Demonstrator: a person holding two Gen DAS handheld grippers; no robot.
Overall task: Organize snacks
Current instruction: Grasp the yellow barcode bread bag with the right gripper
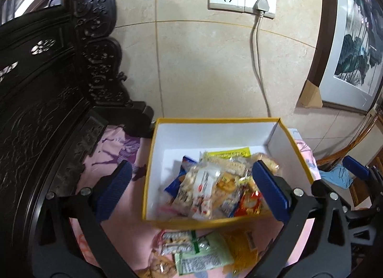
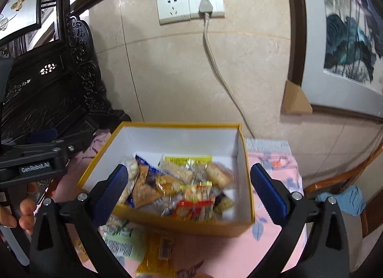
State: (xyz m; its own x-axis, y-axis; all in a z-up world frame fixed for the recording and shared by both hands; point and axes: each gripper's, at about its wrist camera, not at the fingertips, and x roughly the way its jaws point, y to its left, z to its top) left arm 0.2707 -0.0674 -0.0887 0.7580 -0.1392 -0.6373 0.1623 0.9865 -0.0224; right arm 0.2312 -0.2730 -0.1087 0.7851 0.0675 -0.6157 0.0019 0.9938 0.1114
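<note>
A yellow box with a white inside (image 1: 205,131) (image 2: 182,134) stands on a pink cloth and holds a pile of wrapped snacks (image 1: 215,182) (image 2: 182,189). More snack packets lie on the cloth in front of it: a green packet (image 1: 203,254) (image 2: 122,242) and an orange-yellow packet (image 1: 244,251) (image 2: 155,256). My left gripper (image 1: 194,191) is open and empty, above the box's near edge. My right gripper (image 2: 189,191) is open and empty, over the box's near side. The left gripper's body shows at the left edge of the right wrist view (image 2: 36,158).
A dark carved wooden cabinet (image 1: 47,86) (image 2: 47,86) stands at the left. A tiled wall with sockets and a plugged cable (image 1: 261,4) (image 2: 205,4) is behind the box. A framed painting (image 1: 354,50) (image 2: 347,38) leans at the right. A wooden chair with blue cloth (image 2: 342,196) is at the right.
</note>
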